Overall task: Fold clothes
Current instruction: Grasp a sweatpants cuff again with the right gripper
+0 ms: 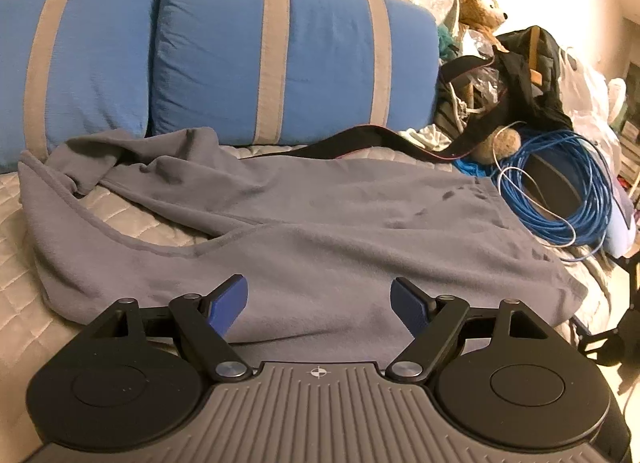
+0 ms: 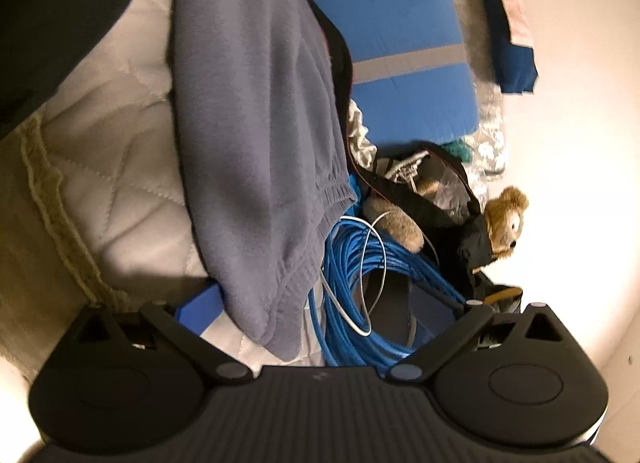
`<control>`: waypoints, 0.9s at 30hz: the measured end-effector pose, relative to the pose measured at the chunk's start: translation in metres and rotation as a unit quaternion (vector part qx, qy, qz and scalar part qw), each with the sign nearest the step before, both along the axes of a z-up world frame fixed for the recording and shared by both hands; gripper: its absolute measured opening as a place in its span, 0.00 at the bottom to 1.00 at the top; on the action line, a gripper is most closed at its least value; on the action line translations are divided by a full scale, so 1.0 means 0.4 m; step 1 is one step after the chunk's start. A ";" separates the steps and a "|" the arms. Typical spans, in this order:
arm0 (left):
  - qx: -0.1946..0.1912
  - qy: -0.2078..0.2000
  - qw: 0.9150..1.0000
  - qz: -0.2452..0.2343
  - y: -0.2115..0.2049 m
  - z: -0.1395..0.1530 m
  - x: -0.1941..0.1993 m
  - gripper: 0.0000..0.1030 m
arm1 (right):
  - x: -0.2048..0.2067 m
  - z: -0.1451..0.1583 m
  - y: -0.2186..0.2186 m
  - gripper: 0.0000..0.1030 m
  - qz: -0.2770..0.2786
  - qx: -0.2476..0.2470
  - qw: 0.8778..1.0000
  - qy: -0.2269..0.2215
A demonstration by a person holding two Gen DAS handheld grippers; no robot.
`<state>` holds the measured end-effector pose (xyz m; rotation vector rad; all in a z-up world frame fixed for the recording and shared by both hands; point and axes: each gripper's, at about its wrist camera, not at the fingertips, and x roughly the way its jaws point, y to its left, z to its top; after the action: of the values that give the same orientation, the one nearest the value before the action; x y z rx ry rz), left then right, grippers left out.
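Left gripper (image 1: 319, 305): fingers standing wide apart, nothing between them, hovering just over the near edge of the grey sweatpants (image 1: 304, 223).

Right gripper (image 2: 320, 311): rolled view, fingers spread wide; the elastic waistband (image 2: 316, 231) is lying between them, but no pad is pressing on it.

The sweatpants are lying spread across the quilted bedcover (image 1: 24, 287), one leg twisting toward the blue striped pillows (image 1: 288, 55).

Risks, as judged:
- The blue cable coil (image 2: 360, 303) is sitting right against the waistband; a closing right gripper may be catching a cable loop along with the cloth and dragging it.
- The black strap (image 1: 360, 143) is touching the far edge and may be getting folded in.
- The twisted leg may be bunching any fold made over it.
- The teddy bear (image 1: 482, 7) and its clutter are crowding the right side.
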<state>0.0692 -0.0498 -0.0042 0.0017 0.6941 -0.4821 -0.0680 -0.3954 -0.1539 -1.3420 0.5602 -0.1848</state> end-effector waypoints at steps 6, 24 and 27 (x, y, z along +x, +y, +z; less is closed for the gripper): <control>0.002 0.006 1.000 -0.002 -0.007 -0.004 0.003 0.76 | 0.020 -0.014 -0.012 1.00 0.008 -0.040 0.999 0.004; 0.064 -0.007 0.997 -0.045 -0.076 -0.051 -0.024 0.76 | 0.051 0.102 -0.040 0.65 -0.016 0.141 0.989 -0.036; 0.066 0.009 0.996 -0.057 -0.095 -0.068 -0.027 0.76 | 0.049 0.098 -0.037 0.29 -0.011 0.147 0.989 0.004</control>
<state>0.0586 -0.0877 -0.0314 0.1614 0.7452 -0.5447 -0.0484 -0.4102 -0.1148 -1.0515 0.5858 -0.1094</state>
